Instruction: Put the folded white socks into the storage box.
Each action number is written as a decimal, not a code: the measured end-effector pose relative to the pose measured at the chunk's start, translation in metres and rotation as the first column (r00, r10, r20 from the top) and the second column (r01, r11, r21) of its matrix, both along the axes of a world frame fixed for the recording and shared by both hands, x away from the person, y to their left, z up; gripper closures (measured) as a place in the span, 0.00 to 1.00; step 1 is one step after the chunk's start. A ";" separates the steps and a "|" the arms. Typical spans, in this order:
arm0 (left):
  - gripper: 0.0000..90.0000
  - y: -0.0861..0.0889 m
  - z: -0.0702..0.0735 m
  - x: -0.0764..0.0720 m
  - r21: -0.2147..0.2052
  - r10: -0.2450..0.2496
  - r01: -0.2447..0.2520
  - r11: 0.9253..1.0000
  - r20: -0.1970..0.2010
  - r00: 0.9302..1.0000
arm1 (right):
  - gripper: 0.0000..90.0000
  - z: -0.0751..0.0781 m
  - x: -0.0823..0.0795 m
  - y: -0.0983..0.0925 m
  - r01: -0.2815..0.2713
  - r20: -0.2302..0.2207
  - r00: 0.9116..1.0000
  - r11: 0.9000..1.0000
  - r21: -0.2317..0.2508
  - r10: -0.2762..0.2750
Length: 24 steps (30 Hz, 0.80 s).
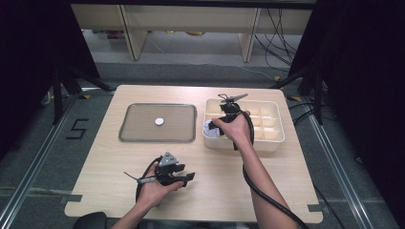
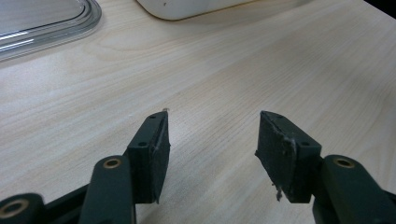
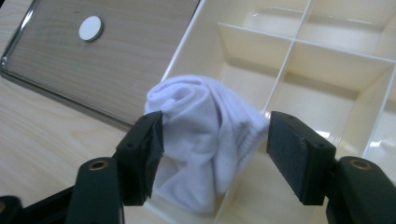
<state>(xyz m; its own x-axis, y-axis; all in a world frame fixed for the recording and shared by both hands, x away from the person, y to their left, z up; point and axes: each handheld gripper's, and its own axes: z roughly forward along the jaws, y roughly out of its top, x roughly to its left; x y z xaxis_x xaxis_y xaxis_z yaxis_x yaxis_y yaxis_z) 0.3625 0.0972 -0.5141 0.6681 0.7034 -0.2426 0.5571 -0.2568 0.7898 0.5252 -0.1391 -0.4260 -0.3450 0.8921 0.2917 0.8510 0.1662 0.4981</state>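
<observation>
A white rolled sock (image 3: 205,135) lies in the near-left compartment of a cream divided box (image 3: 289,56). My right gripper (image 3: 215,119) hangs over it with its jaws wide apart, one on each side of the sock and neither squeezing it. In the high view the same gripper (image 1: 213,127) is held over the box's (image 1: 272,139) left end, above the sock (image 1: 208,129). My left gripper (image 2: 213,116) is open and holds nothing, low over bare wood. It rests near the table's front edge (image 1: 187,178).
A clear shallow tray (image 1: 125,121) lies left of the box with a small white disc (image 1: 159,121) in its middle; the disc (image 3: 90,28) also shows in the right gripper view. The box's other compartments look empty. A cable trails from each gripper.
</observation>
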 end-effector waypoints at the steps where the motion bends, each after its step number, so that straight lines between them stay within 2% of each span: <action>1: 0.48 0.000 0.000 0.000 0.002 0.000 0.000 1.000 0.000 1.000 | 0.39 0.000 0.000 0.001 0.033 -0.028 0.999 0.999 -0.005 -0.033; 4: 0.48 0.002 0.000 0.000 0.017 -0.006 0.006 1.000 -0.002 1.000 | 0.38 -0.003 0.002 -0.002 0.004 0.010 1.000 1.000 -0.005 -0.004; 5: 0.48 0.000 0.000 0.000 -0.003 0.003 -0.003 1.000 -0.001 1.000 | 0.37 -0.004 0.004 -0.002 0.001 0.011 1.000 1.000 -0.002 -0.001; 6: 0.48 0.000 0.000 0.000 -0.003 0.001 -0.001 1.000 -0.001 1.000 | 0.37 -0.003 0.003 -0.001 0.038 -0.030 0.999 0.999 0.002 -0.038; 7: 0.48 0.000 0.000 0.000 -0.003 0.001 -0.001 1.000 -0.001 1.000 | 0.37 -0.003 0.004 -0.001 0.043 -0.046 0.998 0.999 0.006 -0.043; 8: 0.48 0.000 0.000 0.000 -0.002 -0.009 0.009 1.000 -0.005 1.000 | 0.40 -0.004 0.005 -0.001 0.048 -0.054 0.997 0.999 0.012 -0.048; 10: 0.48 0.000 0.000 0.000 0.002 0.001 -0.001 1.000 0.000 1.000 | 0.50 -0.006 0.007 -0.003 0.020 -0.041 0.999 1.000 0.015 -0.019; 11: 0.48 0.002 0.001 0.001 0.018 -0.011 0.011 1.000 0.002 1.000 | 0.53 -0.006 0.006 -0.004 0.011 -0.037 0.999 1.000 0.022 -0.010; 12: 0.48 0.002 0.000 0.000 0.012 -0.005 0.005 1.000 0.002 1.000 | 0.58 -0.007 0.006 -0.003 0.001 -0.014 1.000 1.000 0.022 -0.001; 13: 0.48 0.001 0.000 0.001 0.012 -0.005 0.005 1.000 0.002 1.000 | 0.61 -0.005 0.005 -0.001 -0.002 -0.022 1.000 1.000 0.022 0.003; 14: 0.48 0.001 0.000 0.001 0.011 -0.005 0.005 1.000 0.002 1.000 | 0.65 -0.006 0.005 -0.002 -0.018 0.004 1.000 1.000 -0.003 0.018; 15: 0.48 0.000 0.000 0.000 -0.002 0.003 -0.003 1.000 0.000 1.000 | 0.67 -0.003 0.002 0.002 0.038 -0.043 0.998 0.999 -0.009 -0.038; 16: 0.48 0.000 0.000 0.000 -0.002 0.003 -0.003 1.000 0.000 1.000 | 0.70 -0.004 0.003 0.001 -0.013 -0.003 1.000 1.000 -0.005 0.013; 17: 0.48 0.000 0.000 0.000 0.000 0.001 -0.001 1.000 0.000 1.000 | 0.72 -0.002 0.002 0.001 0.001 -0.028 1.000 1.000 0.001 -0.001; 19: 0.48 0.000 0.000 0.000 0.001 0.001 -0.001 1.000 0.001 1.000 | 0.74 -0.003 0.000 0.002 0.009 -0.015 1.000 1.000 -0.002 -0.009; 20: 0.48 0.000 0.000 0.000 0.002 0.001 -0.001 1.000 0.001 1.000 | 0.75 -0.004 0.001 0.001 -0.006 0.010 1.000 0.999 -0.031 0.006; 21: 0.48 0.001 0.000 0.000 0.004 0.000 0.000 1.000 0.003 1.000 | 0.75 -0.003 -0.001 0.004 0.013 -0.018 1.000 1.000 -0.019 -0.014; 22: 0.48 0.001 0.000 0.000 0.004 0.000 0.000 1.000 0.003 1.000 | 0.76 -0.003 -0.002 0.004 0.011 -0.014 1.000 0.998 -0.057 -0.012; 24: 0.48 0.000 0.000 0.000 0.003 -0.001 0.001 1.000 0.003 1.000 | 0.77 -0.003 -0.003 0.008 0.014 -0.009 1.000 0.997 -0.073 -0.014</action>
<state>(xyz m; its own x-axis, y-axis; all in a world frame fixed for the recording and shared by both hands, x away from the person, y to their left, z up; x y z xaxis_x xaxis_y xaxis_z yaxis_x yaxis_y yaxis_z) 0.3628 0.0976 -0.5140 0.6693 0.7039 -0.2379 0.5543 -0.2598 0.7907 0.5224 -0.1309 -0.4288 -0.3300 0.9159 0.2285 0.8580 0.1900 0.4773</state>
